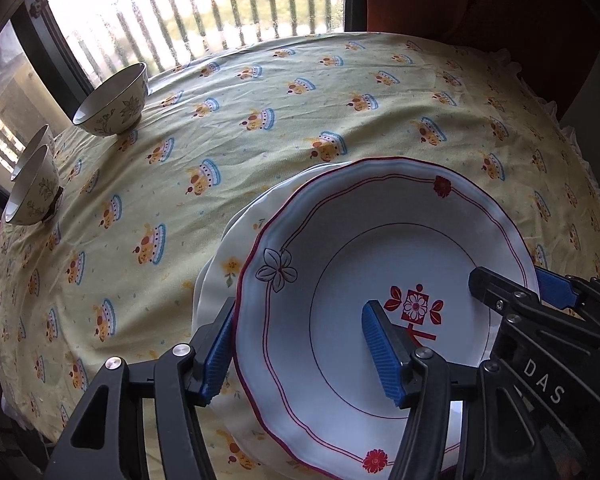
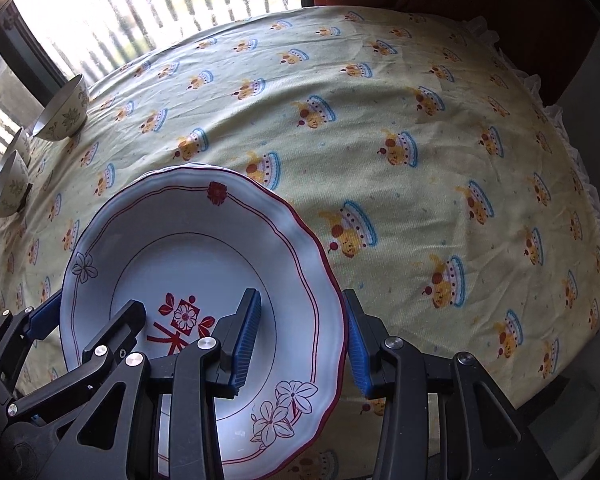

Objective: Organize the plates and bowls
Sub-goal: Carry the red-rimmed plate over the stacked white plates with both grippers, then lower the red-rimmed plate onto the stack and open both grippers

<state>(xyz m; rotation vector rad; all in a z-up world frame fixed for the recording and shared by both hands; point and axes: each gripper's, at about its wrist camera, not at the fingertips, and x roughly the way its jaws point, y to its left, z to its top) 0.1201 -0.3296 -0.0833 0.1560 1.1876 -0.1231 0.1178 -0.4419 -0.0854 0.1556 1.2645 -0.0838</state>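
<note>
A white plate with a red scalloped rim [image 1: 340, 264] [image 2: 204, 256] lies on top of a cream plate with yellow flowers [image 1: 240, 240]. My left gripper [image 1: 304, 352] is open, its fingers straddling the red-rimmed plate's left rim. My right gripper [image 2: 300, 344] is open, its fingers straddling the same plate's right rim; it also shows in the left wrist view [image 1: 516, 292]. Three leaf-patterned bowls stand at the far left: one alone [image 1: 114, 102] [image 2: 62, 110], two nested [image 1: 32, 188] [image 2: 10, 186].
The table wears a yellow cloth printed with cakes [image 1: 300, 112] [image 2: 420, 140]. A window with a railing [image 1: 204, 4] runs along the far edge. The cloth's frilled edge [image 2: 580, 184] hangs at the right.
</note>
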